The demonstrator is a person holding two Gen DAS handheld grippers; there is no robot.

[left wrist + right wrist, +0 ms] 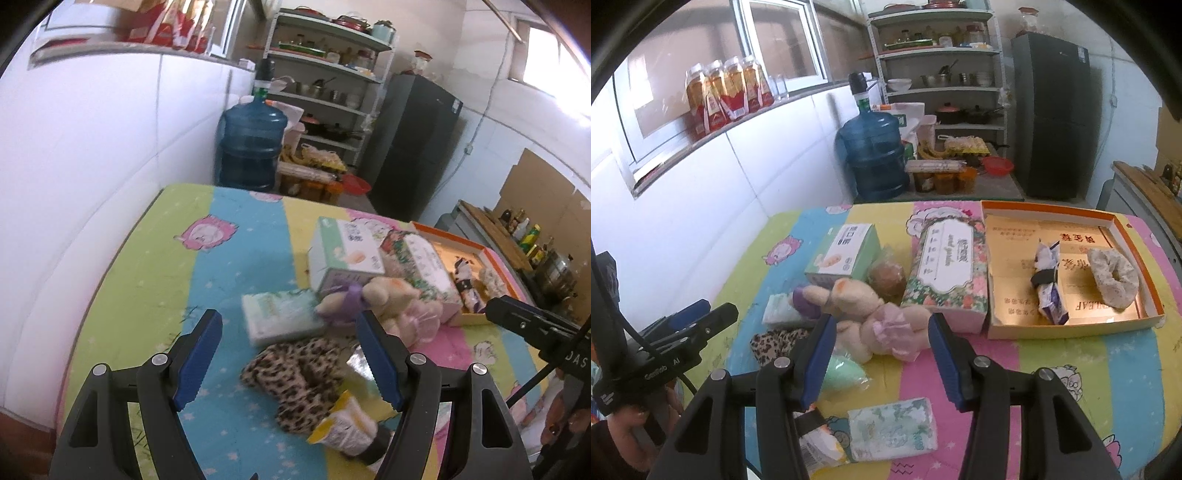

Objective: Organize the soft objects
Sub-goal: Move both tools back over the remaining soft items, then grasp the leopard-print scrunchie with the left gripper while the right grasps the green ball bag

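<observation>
A beige plush bunny with a pink bow (875, 317) lies on the striped table cloth (1071, 369); it also shows in the left wrist view (391, 299). My right gripper (881, 362) is open, just in front of the bunny. My left gripper (291, 358) is open above a leopard-print cloth (295, 376), also seen in the right wrist view (775, 343). An orange-rimmed cardboard tray (1004, 266) at the right holds a fuzzy scrunchie (1112, 280) and a small wrapped pack (1049, 288).
A green box (846, 254), a floral tissue box (945, 269), a brown wrapped ball (886, 280), tissue packs (894, 428) (280, 314), a green pouch (846, 373) and a yellow snack bag (343, 424) lie on the table. A water jug (875, 155), shelves and a fridge stand behind.
</observation>
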